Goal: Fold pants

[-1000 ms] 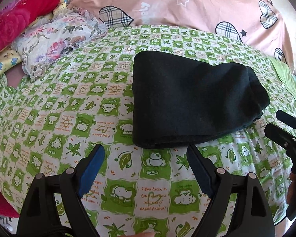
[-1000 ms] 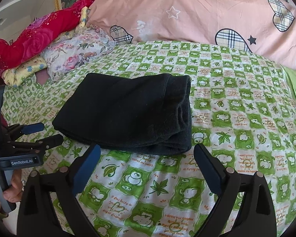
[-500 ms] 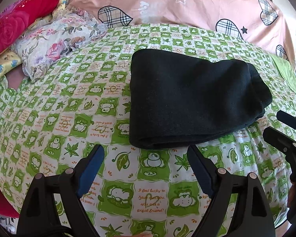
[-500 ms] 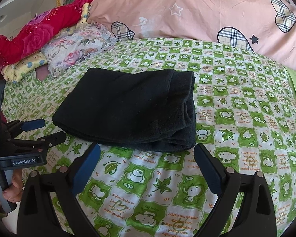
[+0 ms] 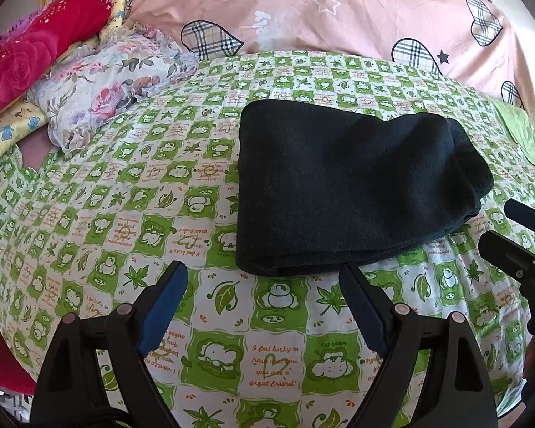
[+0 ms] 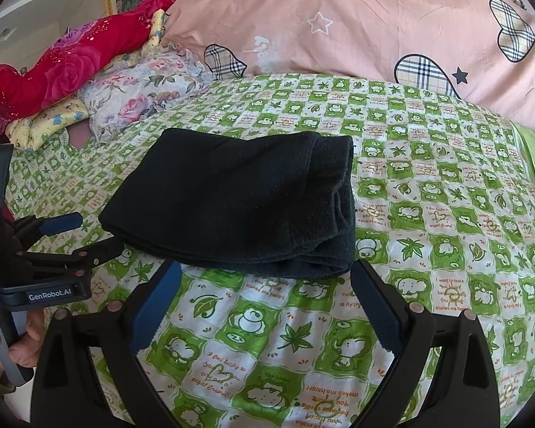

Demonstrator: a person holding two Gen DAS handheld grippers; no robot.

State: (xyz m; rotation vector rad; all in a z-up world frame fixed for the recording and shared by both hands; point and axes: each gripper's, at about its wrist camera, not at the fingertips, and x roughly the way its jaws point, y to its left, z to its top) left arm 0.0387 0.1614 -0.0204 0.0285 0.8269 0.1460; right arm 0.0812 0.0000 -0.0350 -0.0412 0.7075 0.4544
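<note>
Since a second ago your view has crept closer: the black pants (image 5: pixel 353 185) fill more of both frames, though the bundle itself lies as it did, folded into a thick, soft rectangle on the bed (image 5: pixel 125 192). Your left tool (image 5: pixel 262 278) hovers just short of the near folded edge with its blue-padded fingers spread wide and nothing between them. Your right tool (image 6: pixel 264 278) does the same at the bundle's right end, where the stacked layers show as rounded rolls; its fingers are also apart and empty.

The bed wears a green-and-white checked sheet printed with cartoon animals and leaves. Behind it a pink quilt (image 5: pixel 339 10) with plaid hearts is heaped up. To the left sit a ruffled floral pillow (image 5: pixel 110 85) and a red rose-patterned blanket (image 6: pixel 67 67). The pants look fleecy and matte.
</note>
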